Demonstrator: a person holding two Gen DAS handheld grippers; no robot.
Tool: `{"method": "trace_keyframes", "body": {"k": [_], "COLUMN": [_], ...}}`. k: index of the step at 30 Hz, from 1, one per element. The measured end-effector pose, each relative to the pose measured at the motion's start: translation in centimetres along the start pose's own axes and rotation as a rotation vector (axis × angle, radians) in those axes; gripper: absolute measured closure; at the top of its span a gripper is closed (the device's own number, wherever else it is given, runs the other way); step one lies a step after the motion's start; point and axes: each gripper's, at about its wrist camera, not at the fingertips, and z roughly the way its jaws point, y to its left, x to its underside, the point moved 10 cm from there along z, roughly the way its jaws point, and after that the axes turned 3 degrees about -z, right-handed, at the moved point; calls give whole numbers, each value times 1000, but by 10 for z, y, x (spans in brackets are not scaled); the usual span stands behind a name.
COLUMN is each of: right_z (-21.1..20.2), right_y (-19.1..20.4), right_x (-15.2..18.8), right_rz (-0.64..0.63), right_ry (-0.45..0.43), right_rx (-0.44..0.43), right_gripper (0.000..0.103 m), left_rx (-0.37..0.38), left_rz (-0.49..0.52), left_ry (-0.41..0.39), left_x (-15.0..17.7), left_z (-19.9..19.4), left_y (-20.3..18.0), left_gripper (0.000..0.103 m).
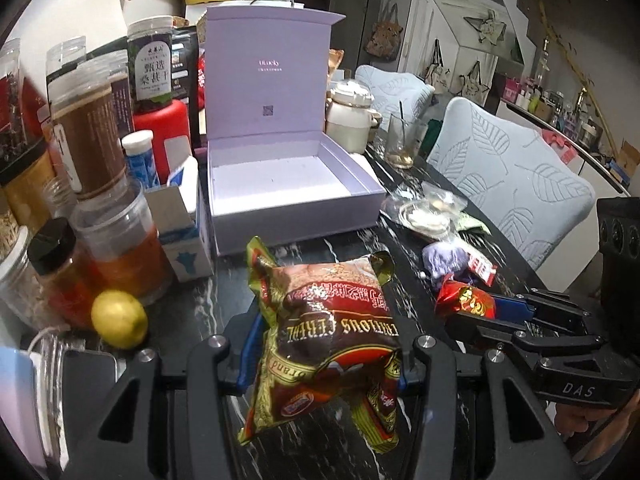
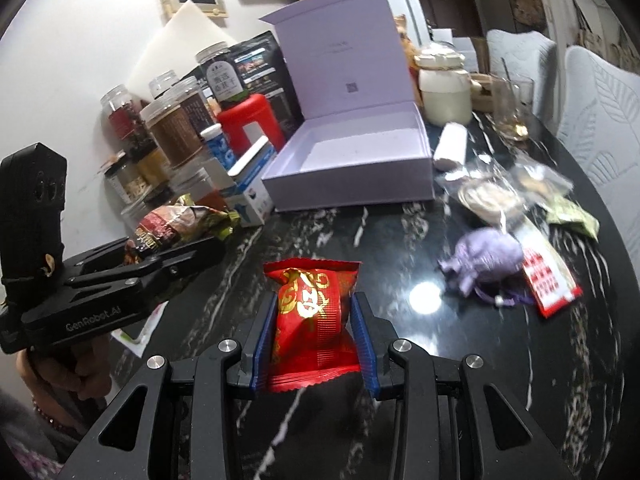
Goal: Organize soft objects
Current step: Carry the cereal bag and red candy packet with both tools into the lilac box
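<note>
- Gripping a cereal bag, the left gripper has its blue pads pressed into both sides of the bag, which hangs clear of the tabletop.
- The right gripper is closed on a red packet; the packet stands upright between the fingers, above the tabletop's near edge.
- Both loads sit short of the box, which stands open toward the far-left part of the tabletop with its lid raised. Its interior appears empty, so no item is judged stowed yet.
- Remaining on the right side of the tabletop: a purple pouch, a red-and-white sachet touching it, clear bags and a green packet nearer the right edge.
- Jars and a lemon crowd the left edge, just beside the box.
- Judgement: early stage; two items in transit, at least four left to collect.
</note>
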Motion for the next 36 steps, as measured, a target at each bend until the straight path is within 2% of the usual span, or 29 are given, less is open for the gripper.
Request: {"method": "trace_keyframes", "body": {"k": [8,17,27,32,36], "right_z": [0,6,14,25,47], "right_y": [8,-1,-21,-31,-42], "right_x": [-46,-107,-177,-204,-221], "right_rz": [-63,-98,-137,-143,-123], "right_ry": [-40,-93,-175,-196,-186], "right_rx": [1,18,55,64,48], "right_gripper": [67,67,67,67,67], "left_rx": [-6,-15,-41,-23,-55], "left_rz": [18,26,5,-20,-27], "left_ry": [-61,-128,-193,-186,-196], "left_x": [-46,-101,-163,-185,-205], "left_z": [-1,7,34,56,75], "left_y": [6,11,27,30,37], "left_gripper": [54,54,54,54,54]}}
